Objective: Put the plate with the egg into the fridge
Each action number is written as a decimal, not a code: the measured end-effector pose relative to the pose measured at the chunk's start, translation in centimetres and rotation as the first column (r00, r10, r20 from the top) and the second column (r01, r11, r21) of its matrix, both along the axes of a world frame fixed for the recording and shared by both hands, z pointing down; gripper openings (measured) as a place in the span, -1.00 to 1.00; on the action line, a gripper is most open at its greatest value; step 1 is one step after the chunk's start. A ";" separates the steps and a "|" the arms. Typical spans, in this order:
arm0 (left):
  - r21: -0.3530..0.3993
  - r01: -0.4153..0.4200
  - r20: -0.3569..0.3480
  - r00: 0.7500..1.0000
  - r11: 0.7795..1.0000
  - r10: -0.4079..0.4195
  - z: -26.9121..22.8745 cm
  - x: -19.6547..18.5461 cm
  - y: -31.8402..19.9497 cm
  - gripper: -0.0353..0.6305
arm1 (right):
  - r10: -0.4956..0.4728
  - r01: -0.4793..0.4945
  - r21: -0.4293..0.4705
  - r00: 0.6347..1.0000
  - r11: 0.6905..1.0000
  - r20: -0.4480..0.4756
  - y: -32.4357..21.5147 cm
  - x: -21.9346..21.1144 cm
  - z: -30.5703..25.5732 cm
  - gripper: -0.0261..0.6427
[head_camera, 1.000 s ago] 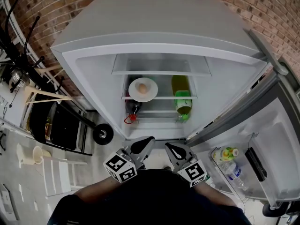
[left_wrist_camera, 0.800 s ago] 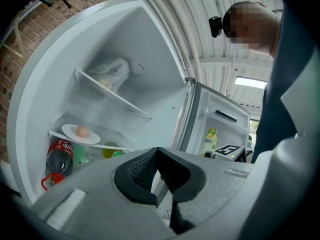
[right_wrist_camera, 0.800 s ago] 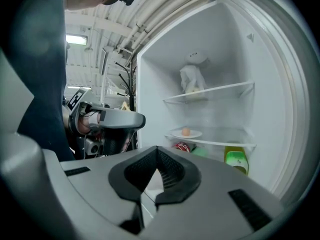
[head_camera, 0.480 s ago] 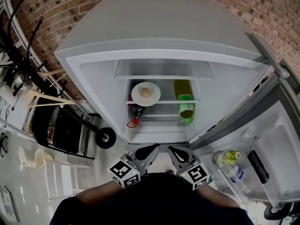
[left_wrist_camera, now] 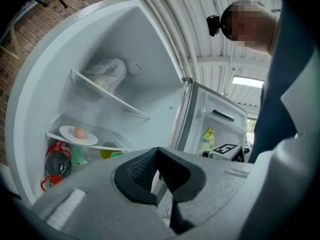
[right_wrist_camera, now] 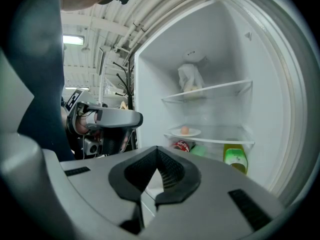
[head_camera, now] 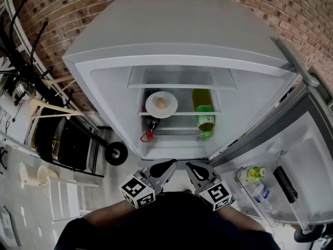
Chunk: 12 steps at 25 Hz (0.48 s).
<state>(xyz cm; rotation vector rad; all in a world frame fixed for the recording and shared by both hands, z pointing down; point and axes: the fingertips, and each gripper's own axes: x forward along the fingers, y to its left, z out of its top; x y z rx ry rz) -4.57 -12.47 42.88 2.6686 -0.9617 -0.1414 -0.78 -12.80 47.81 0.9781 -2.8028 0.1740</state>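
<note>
The white plate (head_camera: 161,104) with the brown egg (head_camera: 161,102) rests on the fridge's middle glass shelf (head_camera: 179,113), at its left. It also shows in the left gripper view as plate (left_wrist_camera: 77,135) with egg (left_wrist_camera: 79,132), and in the right gripper view as plate (right_wrist_camera: 185,132). Both grippers hang outside the fridge, low and close to the person's body. My left gripper (head_camera: 167,165) is shut with nothing in it, its pads meeting (left_wrist_camera: 159,160). My right gripper (head_camera: 191,166) is likewise shut and holds nothing (right_wrist_camera: 157,166).
A tall green-capped juice bottle (head_camera: 204,111) stands right of the plate and a cola bottle (head_camera: 148,124) lies below it. A white bag (left_wrist_camera: 107,74) sits on the upper shelf. The open fridge door (head_camera: 291,155) at right holds bottles (head_camera: 255,174). A black cart (head_camera: 65,139) stands at left.
The head view has shifted slightly, so the fridge sits a little lower in frame. Both grippers stay shut near the body, and the plate stays on the shelf.
</note>
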 end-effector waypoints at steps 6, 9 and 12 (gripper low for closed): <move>0.004 -0.007 0.000 1.000 1.000 0.007 0.0 0.1 0.0 -0.88 | 0.001 -0.001 0.004 1.000 1.000 0.001 0.0 0.0 0.0 -0.89; 0.001 -0.005 -0.001 1.000 1.000 0.005 0.0 0.0 0.0 -0.88 | 0.004 -0.004 0.003 1.000 1.000 0.002 0.0 0.0 0.0 -0.89; 0.001 -0.002 -0.002 1.000 1.000 0.002 0.0 -0.1 -0.1 -0.88 | 0.008 -0.008 0.001 1.000 1.000 0.005 -0.1 0.0 -0.1 -0.89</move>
